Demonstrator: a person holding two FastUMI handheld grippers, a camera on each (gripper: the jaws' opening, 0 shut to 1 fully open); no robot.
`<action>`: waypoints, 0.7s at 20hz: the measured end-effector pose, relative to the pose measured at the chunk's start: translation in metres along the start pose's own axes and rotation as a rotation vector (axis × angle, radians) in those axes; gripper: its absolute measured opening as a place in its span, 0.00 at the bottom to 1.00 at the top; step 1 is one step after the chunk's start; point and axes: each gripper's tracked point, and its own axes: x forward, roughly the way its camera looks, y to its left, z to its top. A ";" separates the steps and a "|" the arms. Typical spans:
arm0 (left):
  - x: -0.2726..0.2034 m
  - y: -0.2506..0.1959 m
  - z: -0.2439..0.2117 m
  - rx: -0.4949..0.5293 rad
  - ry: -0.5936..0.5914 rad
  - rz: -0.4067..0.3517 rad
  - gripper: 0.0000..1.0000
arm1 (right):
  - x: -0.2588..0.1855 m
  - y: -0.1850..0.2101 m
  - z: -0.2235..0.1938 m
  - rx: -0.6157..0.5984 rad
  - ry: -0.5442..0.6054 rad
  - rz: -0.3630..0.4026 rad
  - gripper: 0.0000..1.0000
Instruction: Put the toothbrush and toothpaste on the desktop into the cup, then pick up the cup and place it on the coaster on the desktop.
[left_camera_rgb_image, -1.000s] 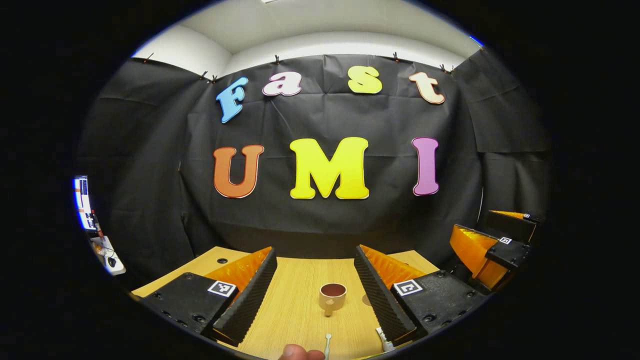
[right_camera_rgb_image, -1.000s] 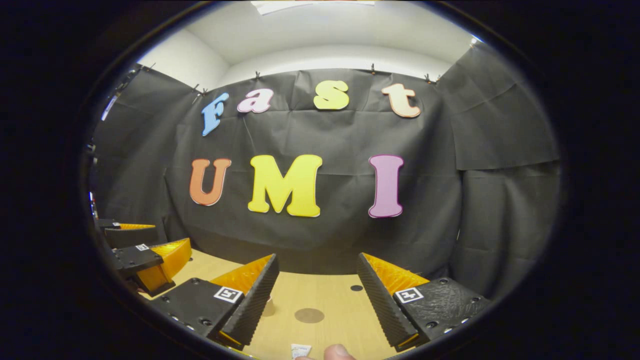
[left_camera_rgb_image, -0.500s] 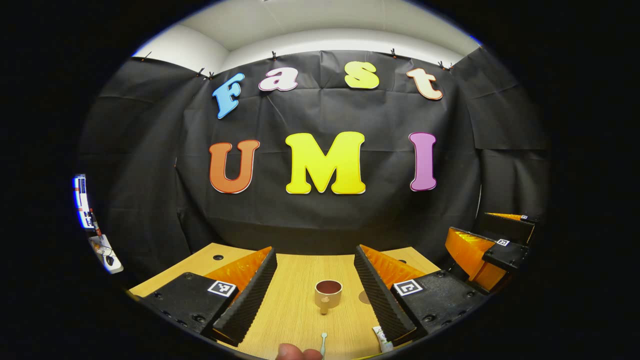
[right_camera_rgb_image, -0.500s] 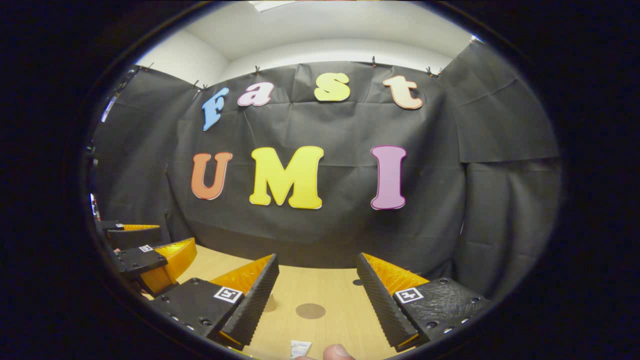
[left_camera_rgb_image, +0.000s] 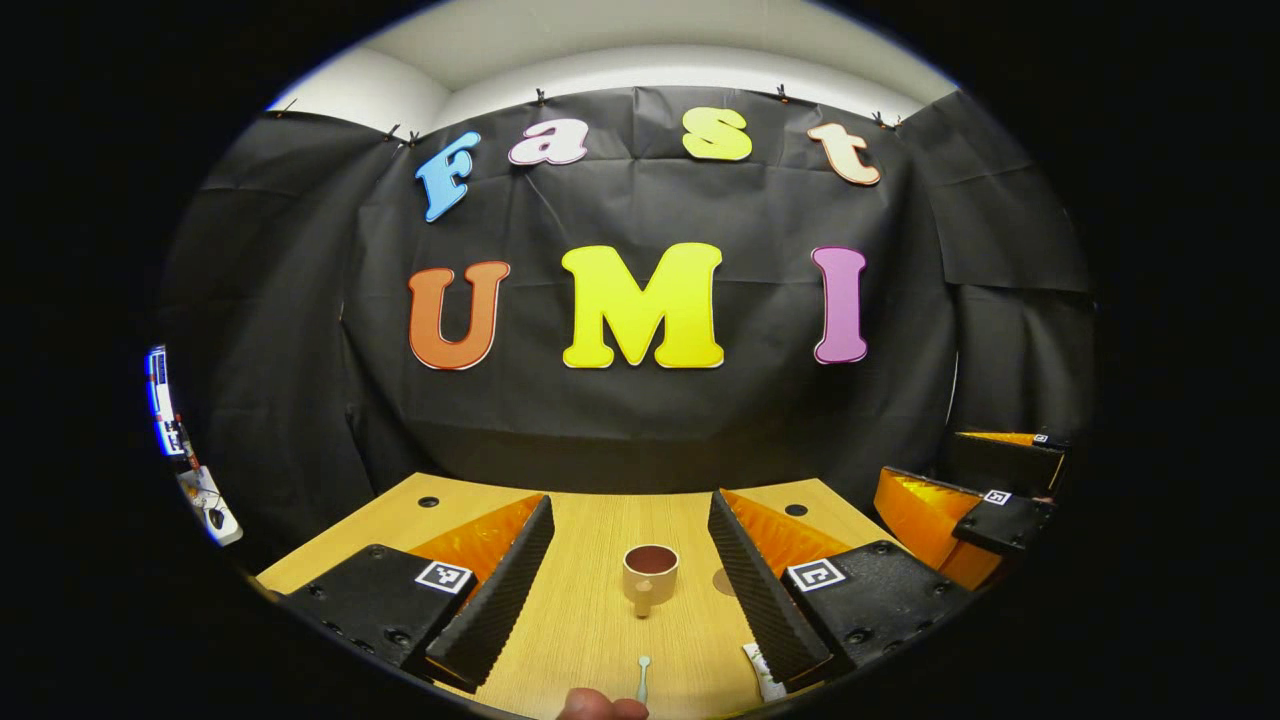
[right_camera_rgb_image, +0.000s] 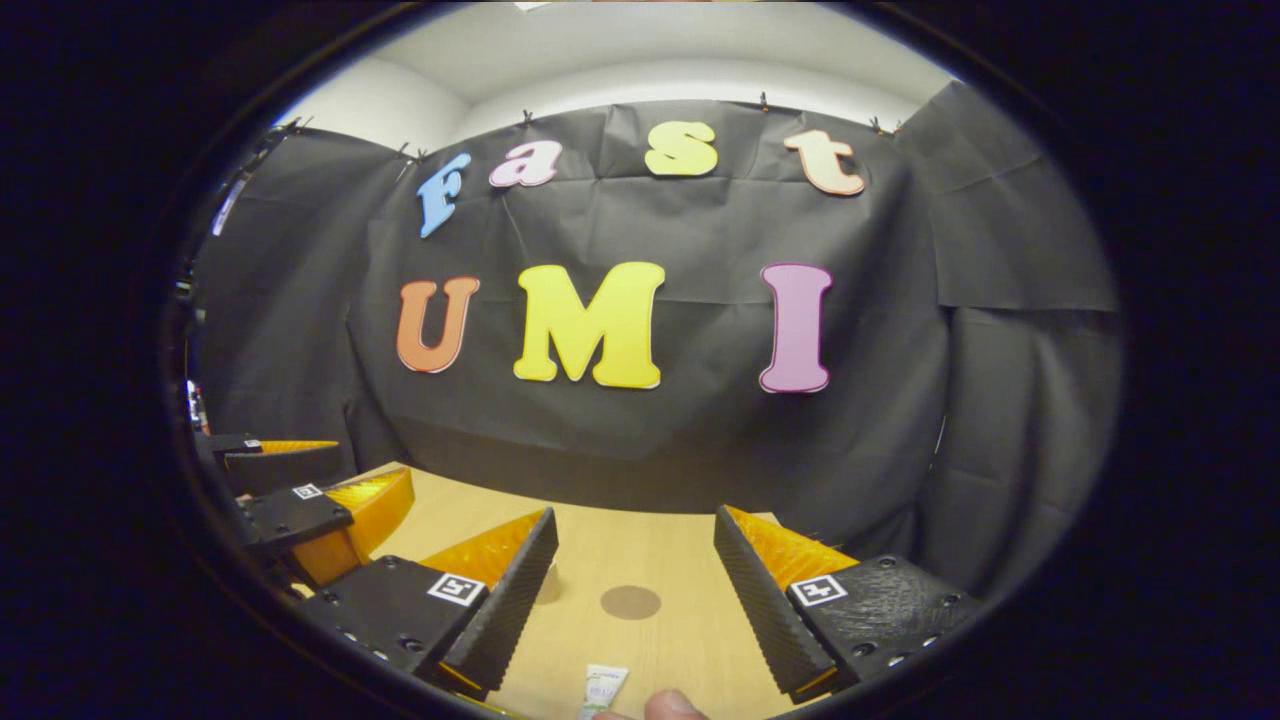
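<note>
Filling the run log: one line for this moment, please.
left gripper: open, cup ahead | right gripper: open, coaster ahead | toothbrush, toothpaste: on desktop

One cup (left_camera_rgb_image: 650, 572) out ahead, framed between the spread fingers of the left gripper (left_camera_rgb_image: 632, 590). One toothbrush (left_camera_rgb_image: 642, 678) lying just short of those fingers. One toothpaste (right_camera_rgb_image: 603, 688) tube, low between the fingers of the right gripper (right_camera_rgb_image: 632, 598), and one round coaster (right_camera_rgb_image: 630, 602) beyond it. Two grippers in all, on one desktop (left_camera_rgb_image: 590, 620).
</note>
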 end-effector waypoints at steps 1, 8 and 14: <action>0.000 -0.001 -0.005 0.001 0.014 -0.004 0.98 | 0.000 0.001 -0.004 0.002 0.012 0.003 0.95; -0.007 -0.004 -0.059 -0.002 0.153 -0.035 0.99 | -0.002 0.000 -0.059 0.011 0.166 0.005 0.95; -0.027 -0.010 -0.126 0.000 0.328 -0.072 0.99 | -0.013 0.002 -0.118 -0.001 0.317 0.009 0.97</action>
